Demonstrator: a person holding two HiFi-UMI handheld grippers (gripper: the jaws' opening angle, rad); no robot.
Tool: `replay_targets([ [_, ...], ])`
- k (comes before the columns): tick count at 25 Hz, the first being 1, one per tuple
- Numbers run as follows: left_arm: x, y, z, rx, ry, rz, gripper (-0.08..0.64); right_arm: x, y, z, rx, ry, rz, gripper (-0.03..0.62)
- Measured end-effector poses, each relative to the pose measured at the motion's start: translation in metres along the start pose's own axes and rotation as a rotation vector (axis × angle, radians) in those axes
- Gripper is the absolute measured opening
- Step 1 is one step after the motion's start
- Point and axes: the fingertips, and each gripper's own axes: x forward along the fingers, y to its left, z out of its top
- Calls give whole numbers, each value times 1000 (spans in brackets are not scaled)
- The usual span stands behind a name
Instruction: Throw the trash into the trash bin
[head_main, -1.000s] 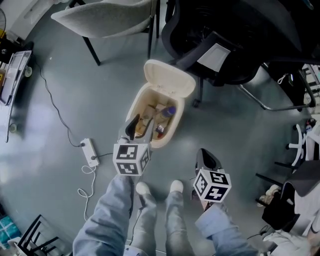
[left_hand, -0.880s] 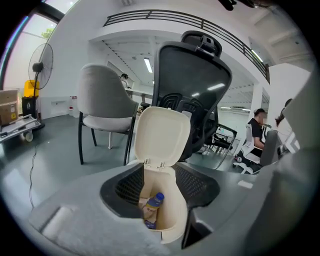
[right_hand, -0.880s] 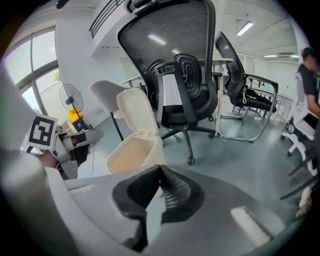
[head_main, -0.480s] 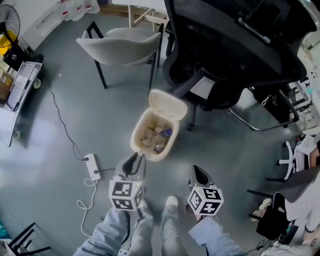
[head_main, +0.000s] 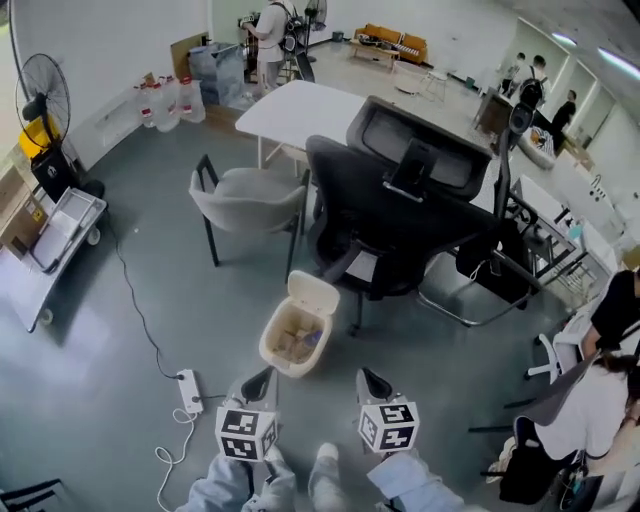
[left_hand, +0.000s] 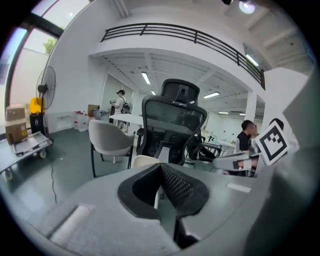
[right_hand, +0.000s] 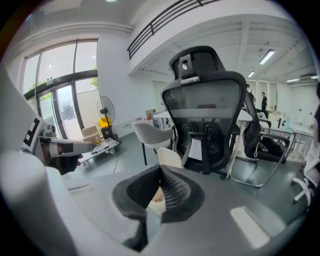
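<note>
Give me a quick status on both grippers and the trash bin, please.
Left gripper just closed, shut, empty; right gripper shut, empty. Cream plastic trash bin ahead, lid open, trash inside. Black mesh office chair close behind bin.

Overhead head view; low gripper views toward black chair (head_main: 395, 205)

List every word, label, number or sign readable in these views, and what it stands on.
No readable text anywhere.
Cubes on the left gripper, its jaws just closed on nothing, and the right gripper: square marker patterns, no letters.
White sheet on the black office chair: too small to read.
</note>
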Motion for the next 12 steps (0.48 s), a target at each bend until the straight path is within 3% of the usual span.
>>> replay_targets([
  [4,-41,-6,38,34,-39,52,9,-50,0,43,-13,-58,0,3],
  [12,-91,8,80,42,-154,143,9,-94,-18,87,104,-182,-79,3],
])
